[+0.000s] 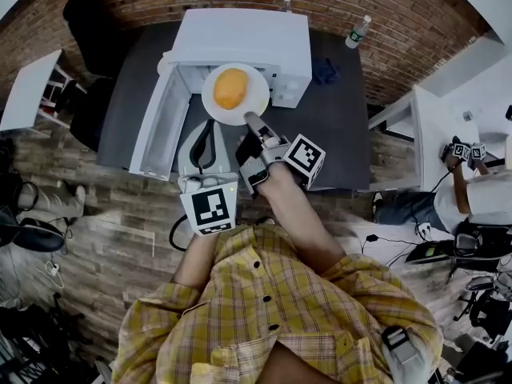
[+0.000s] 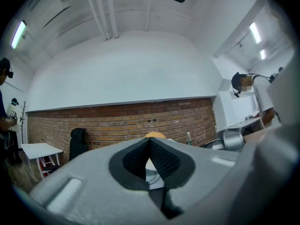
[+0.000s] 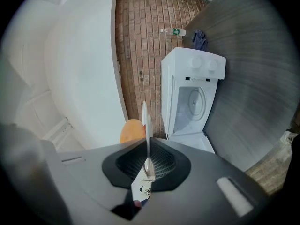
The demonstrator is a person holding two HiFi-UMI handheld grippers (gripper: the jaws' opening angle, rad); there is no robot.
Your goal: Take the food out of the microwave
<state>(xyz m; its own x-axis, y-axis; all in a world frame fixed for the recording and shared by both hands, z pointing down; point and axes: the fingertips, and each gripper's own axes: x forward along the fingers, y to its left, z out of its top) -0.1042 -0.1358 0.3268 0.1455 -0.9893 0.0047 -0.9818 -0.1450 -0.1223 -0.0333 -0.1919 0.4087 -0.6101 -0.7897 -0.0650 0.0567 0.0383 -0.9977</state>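
Note:
A white microwave (image 1: 256, 38) stands on a dark table (image 1: 344, 126), its door (image 1: 160, 126) swung open to the left. In front of its cavity hangs a white plate (image 1: 258, 96) with an orange lump of food (image 1: 230, 88) on it. My right gripper (image 1: 252, 122) is shut on the plate's near rim. In the right gripper view the plate (image 3: 144, 121) stands edge-on between the pads, the food (image 3: 131, 130) to its left and the empty microwave (image 3: 197, 78) beyond. My left gripper (image 1: 210, 126) hangs just left of the plate, shut on nothing; its view shows the food (image 2: 154, 135) over the closed pads.
A water bottle (image 1: 358, 30) and a blue cloth (image 1: 324, 70) lie on the table right of the microwave. A black chair (image 1: 88, 22) and a white side table (image 1: 28, 86) are at the left. Another person (image 1: 472, 190) sits by a white table (image 1: 424, 126) at the right.

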